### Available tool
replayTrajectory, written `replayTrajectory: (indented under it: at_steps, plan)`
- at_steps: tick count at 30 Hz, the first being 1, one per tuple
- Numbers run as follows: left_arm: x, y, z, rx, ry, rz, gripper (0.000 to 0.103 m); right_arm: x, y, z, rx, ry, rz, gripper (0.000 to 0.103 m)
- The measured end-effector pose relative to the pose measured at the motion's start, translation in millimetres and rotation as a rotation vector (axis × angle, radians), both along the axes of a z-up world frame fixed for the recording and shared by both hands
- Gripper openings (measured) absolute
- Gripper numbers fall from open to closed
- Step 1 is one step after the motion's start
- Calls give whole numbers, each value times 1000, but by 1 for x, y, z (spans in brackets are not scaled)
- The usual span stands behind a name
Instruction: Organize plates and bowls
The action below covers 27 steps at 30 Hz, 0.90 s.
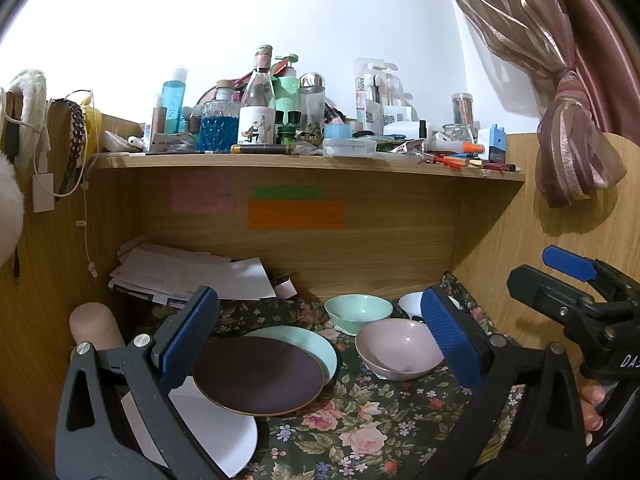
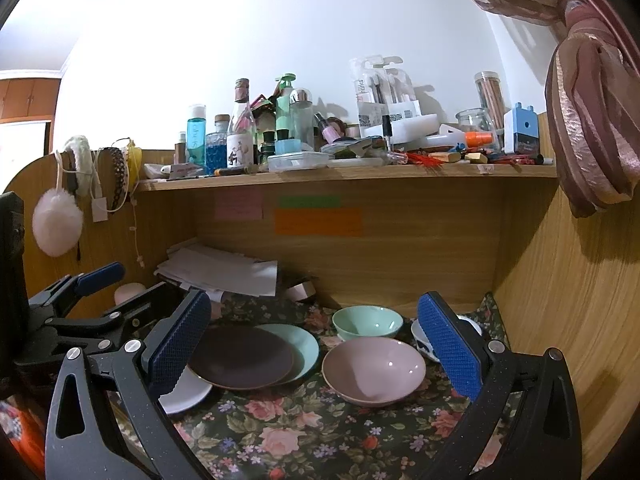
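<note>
On the floral cloth a dark brown plate [image 1: 258, 376] [image 2: 240, 357] overlaps a mint plate [image 1: 320, 346] [image 2: 306, 346] and a white plate [image 1: 216, 428] [image 2: 188, 394]. A pink bowl [image 1: 398, 348] [image 2: 374, 370], a mint bowl [image 1: 358, 310] [image 2: 367, 322] and a white patterned bowl [image 1: 412, 304] [image 2: 424, 340] stand to the right. My left gripper [image 1: 320, 336] is open and empty above the plates. My right gripper [image 2: 316, 356] is open and empty; it also shows at the right of the left wrist view [image 1: 560, 280].
A wooden shelf [image 1: 304, 162] [image 2: 344, 176] crowded with bottles and stationery hangs over the desk. A paper stack [image 1: 192, 272] [image 2: 220, 270] lies at the back left. Wooden side panels close both sides. A tied curtain [image 1: 576, 140] [image 2: 592, 128] hangs at right.
</note>
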<state>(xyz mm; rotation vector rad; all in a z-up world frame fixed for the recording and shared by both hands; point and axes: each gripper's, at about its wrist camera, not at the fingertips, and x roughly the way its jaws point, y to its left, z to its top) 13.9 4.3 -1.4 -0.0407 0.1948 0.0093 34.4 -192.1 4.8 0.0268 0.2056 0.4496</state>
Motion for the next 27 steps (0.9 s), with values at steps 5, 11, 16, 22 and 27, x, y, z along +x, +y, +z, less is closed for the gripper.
replayTrajectory:
  at_steps: [5,11,16,22,27]
  plan:
    - [0,1,0,0,-2,-1,103,1,0,0,1,2,1,103]
    - [-2,2,1,0,-11,1,103,-1,3,1,-1,0,6,103]
    - [-4,2,1,-1,-14,4,103,-1,5,2,-1,-3,9,103]
    - [-5,2,0,-3,-12,9,103,-2,6,2,2,0,17,103]
    - [-5,2,0,-2,-12,14,103,-2,7,1,3,1,21,103]
